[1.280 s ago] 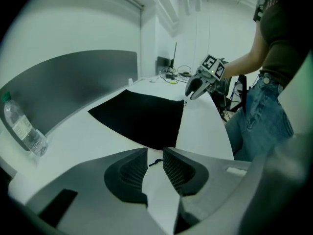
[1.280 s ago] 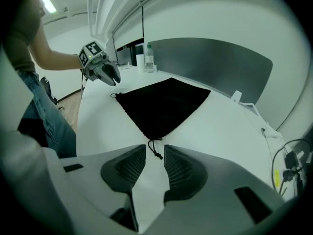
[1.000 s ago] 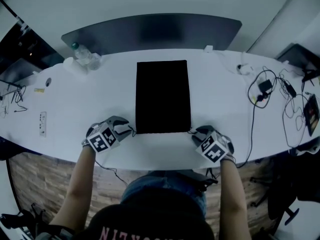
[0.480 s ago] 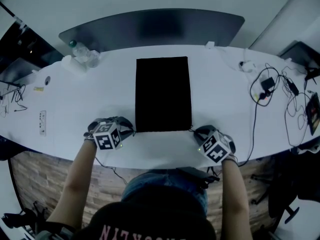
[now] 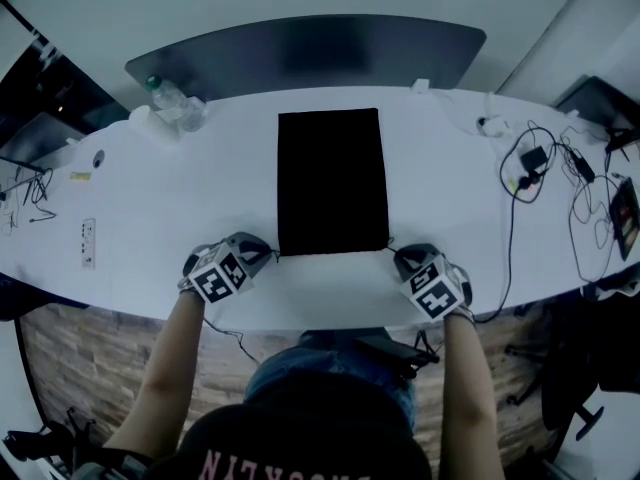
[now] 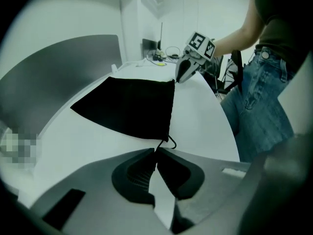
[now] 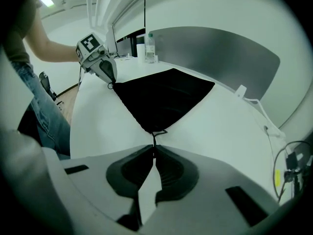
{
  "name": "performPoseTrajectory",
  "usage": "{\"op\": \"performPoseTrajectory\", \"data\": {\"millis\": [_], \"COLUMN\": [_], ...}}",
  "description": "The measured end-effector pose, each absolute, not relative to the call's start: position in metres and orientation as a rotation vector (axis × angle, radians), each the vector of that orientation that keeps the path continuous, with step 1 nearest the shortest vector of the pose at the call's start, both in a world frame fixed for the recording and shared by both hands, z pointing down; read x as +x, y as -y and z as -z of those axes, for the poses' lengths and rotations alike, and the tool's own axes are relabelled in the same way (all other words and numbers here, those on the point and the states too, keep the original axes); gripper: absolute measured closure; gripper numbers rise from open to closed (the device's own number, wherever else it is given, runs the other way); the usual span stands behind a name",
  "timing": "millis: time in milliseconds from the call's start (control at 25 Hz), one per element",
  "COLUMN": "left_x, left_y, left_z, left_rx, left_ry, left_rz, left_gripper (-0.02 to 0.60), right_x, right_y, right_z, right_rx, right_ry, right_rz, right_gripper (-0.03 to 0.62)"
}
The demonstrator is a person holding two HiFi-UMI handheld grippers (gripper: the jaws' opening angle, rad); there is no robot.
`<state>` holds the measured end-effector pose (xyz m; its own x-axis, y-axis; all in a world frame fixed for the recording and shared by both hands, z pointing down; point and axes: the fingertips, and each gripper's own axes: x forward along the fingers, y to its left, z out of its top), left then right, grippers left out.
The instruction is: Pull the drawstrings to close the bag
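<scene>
A flat black drawstring bag lies in the middle of the white table, its mouth toward the near edge. At the bag's near left corner, my left gripper has just been closing and is now shut on the left drawstring. My right gripper has likewise just been closing at the near right corner, pinching the right drawstring. The left gripper view shows the bag and the right gripper beyond it. The right gripper view shows the bag and the left gripper.
A water bottle stands at the far left of the table. Cables and a charger lie at the right. A socket plate is set in the left part. A dark curved panel rises behind the table.
Both grippers' jaws have gone from wide open to closed at the bag's near corners, each with a drawstring now between the tips. The left gripper shifted slightly toward its corner.
</scene>
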<state>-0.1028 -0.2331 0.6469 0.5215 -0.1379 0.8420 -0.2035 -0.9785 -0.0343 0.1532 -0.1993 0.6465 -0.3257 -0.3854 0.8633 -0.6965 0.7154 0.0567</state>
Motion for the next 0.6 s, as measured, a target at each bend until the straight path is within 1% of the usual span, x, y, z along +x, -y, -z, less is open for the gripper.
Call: {"op": "performPoseTrajectory", "data": {"millis": [600], "left_x": [-0.130], "left_y": [0.266], "left_z": [-0.571], "left_rx": [2.675], "left_ry": [0.903], "left_rz": [-1.041], "left_gripper": [0.565], "right_x": [0.165], "right_y": [0.211], "right_z": [-0.577], "right_rx": [1.178], "right_ry": [1.955], "right_rz": [-0.288], "right_gripper": [0.583]}}
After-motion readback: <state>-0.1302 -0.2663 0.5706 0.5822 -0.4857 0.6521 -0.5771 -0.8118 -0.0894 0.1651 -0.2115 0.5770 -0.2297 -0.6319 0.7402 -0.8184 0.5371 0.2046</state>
